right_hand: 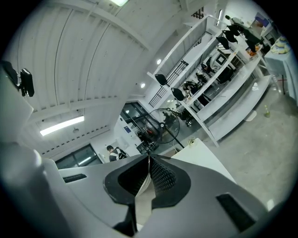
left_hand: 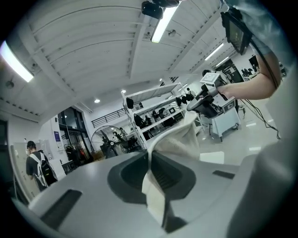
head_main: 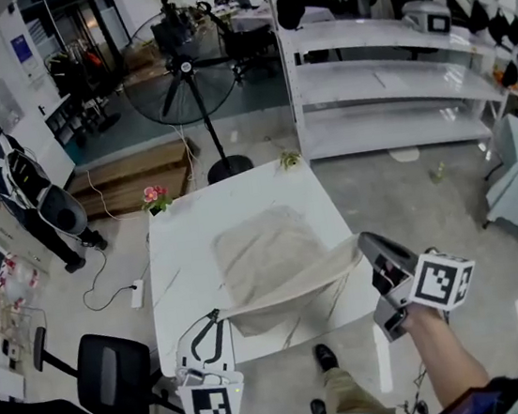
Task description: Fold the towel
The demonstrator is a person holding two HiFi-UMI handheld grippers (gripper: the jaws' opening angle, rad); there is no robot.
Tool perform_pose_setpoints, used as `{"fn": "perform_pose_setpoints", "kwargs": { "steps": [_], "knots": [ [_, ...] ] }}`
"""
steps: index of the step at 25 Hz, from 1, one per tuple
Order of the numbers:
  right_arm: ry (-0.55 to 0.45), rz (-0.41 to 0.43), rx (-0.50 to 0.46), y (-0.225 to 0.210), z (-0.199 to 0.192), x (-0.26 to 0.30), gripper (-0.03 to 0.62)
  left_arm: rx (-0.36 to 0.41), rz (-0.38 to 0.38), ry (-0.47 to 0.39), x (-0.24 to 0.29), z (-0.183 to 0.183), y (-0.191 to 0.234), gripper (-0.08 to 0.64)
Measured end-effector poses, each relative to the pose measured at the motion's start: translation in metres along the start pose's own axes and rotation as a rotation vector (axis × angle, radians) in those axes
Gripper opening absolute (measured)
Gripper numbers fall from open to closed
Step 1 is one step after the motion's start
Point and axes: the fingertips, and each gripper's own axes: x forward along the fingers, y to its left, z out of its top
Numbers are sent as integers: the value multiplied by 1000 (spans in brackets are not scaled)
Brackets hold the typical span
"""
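A beige towel [head_main: 268, 259] lies partly on the white table [head_main: 177, 269], its near edge lifted off the tabletop and stretched taut between my two grippers. My left gripper [head_main: 219, 316] is shut on the near left corner; in the left gripper view the towel [left_hand: 179, 137] runs from the closed jaws toward the right gripper [left_hand: 193, 106]. My right gripper [head_main: 360, 238] is shut on the near right corner, and a strip of towel [right_hand: 144, 193] shows pinched between its jaws. Both grippers are held up, pointing roughly level.
A pink flower pot [head_main: 155, 198] stands at the table's far left corner and a small plant [head_main: 289, 159] at its far right corner. A standing fan [head_main: 187, 78] and white shelving [head_main: 384, 81] are beyond. A black office chair [head_main: 111, 374] sits left of me. A person [head_main: 10, 187] walks at far left.
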Motion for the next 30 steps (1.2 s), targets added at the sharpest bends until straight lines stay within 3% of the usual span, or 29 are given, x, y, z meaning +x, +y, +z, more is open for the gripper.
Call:
{"fn": "perform_pose_setpoints", "kwargs": {
  "steps": [10, 17, 26, 30],
  "knots": [
    [53, -19, 53, -55, 4, 108, 26, -52, 60, 71, 96, -34, 57, 28],
    [125, -54, 98, -109, -11, 187, 26, -109, 55, 144, 169, -93, 82, 28],
    [270, -170, 175, -191, -61, 268, 26, -194, -6, 309, 247, -192, 96, 29],
    [340, -258, 176, -253, -93, 286, 26, -208, -36, 384, 279, -234, 97, 29]
  ]
}}
